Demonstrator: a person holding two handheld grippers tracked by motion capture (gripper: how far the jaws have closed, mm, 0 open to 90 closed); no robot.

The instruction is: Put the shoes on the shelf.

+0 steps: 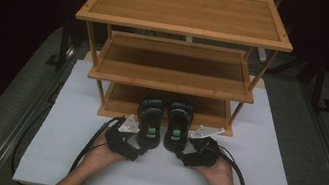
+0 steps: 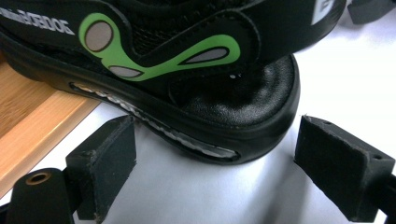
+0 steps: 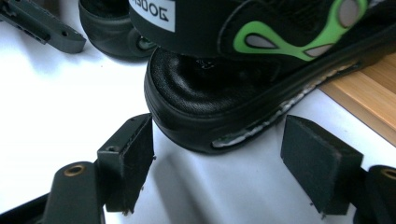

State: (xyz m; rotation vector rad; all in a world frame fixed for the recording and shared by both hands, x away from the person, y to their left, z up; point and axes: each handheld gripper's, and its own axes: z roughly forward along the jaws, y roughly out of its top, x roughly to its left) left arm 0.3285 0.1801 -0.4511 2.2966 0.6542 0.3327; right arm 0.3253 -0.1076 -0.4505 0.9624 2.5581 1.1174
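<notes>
Both hands low at near edge of white board (image 1: 65, 157). Left gripper (image 1: 138, 152) and right gripper (image 1: 181, 157): jaws apart, each just behind a sandal heel, nothing clamped. Left sandal (image 1: 151, 120) and right sandal (image 1: 179, 124) stand paired, toes on rack's bottom shelf (image 1: 120, 101).

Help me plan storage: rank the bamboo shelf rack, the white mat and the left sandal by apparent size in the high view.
1. white mat
2. bamboo shelf rack, though it stands nearer the camera
3. left sandal

Lab-like staging: white board (image 1: 65, 157), dark surround, rails (image 1: 20, 124)
</notes>
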